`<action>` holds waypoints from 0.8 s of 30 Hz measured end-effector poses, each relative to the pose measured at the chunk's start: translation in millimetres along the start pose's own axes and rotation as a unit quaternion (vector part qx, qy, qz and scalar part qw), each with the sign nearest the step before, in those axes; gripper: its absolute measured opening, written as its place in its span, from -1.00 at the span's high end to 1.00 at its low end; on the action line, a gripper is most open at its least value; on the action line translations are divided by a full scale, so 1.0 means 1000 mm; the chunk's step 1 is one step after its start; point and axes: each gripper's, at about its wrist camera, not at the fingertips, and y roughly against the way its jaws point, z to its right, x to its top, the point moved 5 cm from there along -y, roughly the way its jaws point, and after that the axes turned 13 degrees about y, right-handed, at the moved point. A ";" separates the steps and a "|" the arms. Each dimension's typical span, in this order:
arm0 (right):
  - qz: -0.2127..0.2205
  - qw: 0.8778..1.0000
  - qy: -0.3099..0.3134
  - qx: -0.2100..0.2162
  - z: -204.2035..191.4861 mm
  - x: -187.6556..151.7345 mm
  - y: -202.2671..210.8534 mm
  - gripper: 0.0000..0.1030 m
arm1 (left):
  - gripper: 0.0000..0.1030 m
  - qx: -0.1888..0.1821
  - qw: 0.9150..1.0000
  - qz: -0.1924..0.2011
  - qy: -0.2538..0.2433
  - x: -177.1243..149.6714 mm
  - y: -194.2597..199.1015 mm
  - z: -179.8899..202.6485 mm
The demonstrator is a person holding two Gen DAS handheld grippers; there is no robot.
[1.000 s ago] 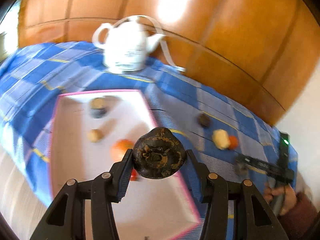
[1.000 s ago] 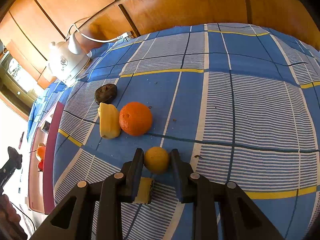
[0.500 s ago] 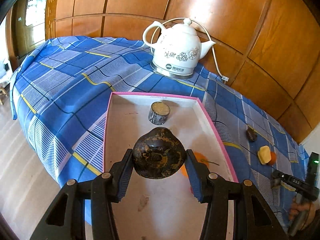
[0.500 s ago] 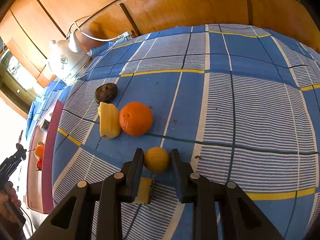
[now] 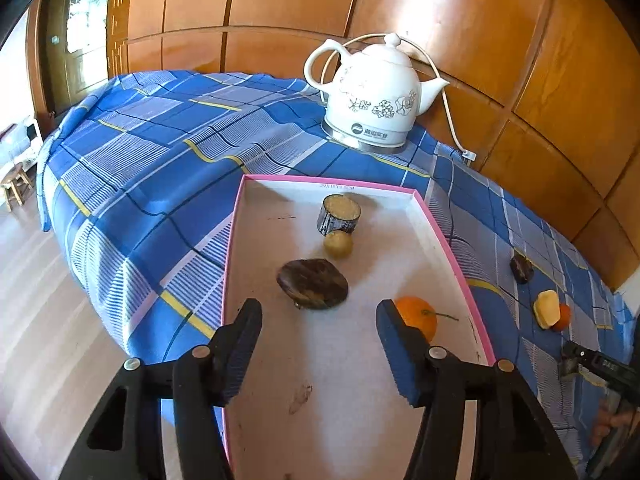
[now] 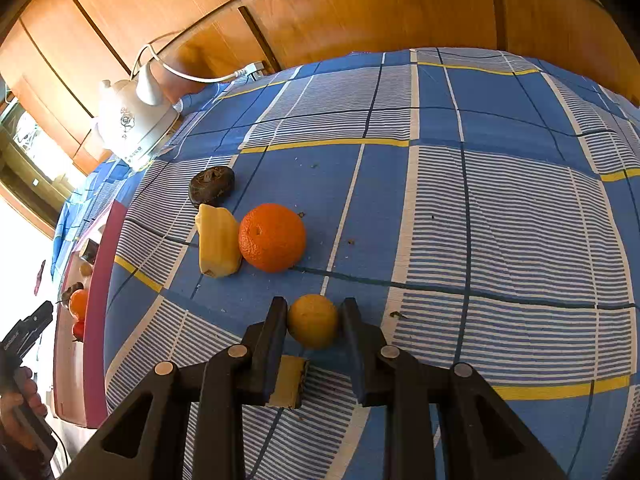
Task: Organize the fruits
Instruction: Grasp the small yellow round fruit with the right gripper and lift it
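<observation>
In the left wrist view a pink-rimmed white box [image 5: 444, 236] lies on the blue checked cloth. My left gripper [image 5: 318, 318] hangs over it, its jaws opening, with nothing between them. A dark brown fruit [image 5: 313, 283] rests on the box floor just beyond the fingertips. Also inside are a small yellow fruit [image 5: 338, 244], a dark cylinder piece [image 5: 339, 214] and an orange with a stem [image 5: 418, 316]. In the right wrist view my right gripper [image 6: 313, 320] is shut on a small yellow round fruit [image 6: 313, 321] close above the cloth. A yellow chunk [image 6: 218, 246], an orange [image 6: 272, 237] and a dark fruit [image 6: 211, 185] lie beyond it.
A white electric kettle [image 5: 374, 98] with its cord stands behind the box by the wooden wall. A pale yellow wedge [image 6: 289, 384] lies under the right gripper's left finger. The cloth drops off the table edge at the left, above a wooden floor. A hand [image 6: 18, 400] holds the left gripper.
The left gripper swung over the box, opened and let go of the dark brown fruit, which now lies on the box floor. The right gripper has kept still on the yellow fruit.
</observation>
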 end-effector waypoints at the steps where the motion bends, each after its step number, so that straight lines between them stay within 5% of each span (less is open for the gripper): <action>1: 0.000 1.000 0.000 0.000 0.000 0.000 0.000 0.49 | -0.17 0.003 1.000 0.003 -0.002 -0.001 0.001 0.001; 24: -0.001 1.000 0.004 -0.009 -0.001 0.000 0.001 0.49 | -0.32 -0.010 0.998 0.008 -0.055 -0.025 0.023 0.038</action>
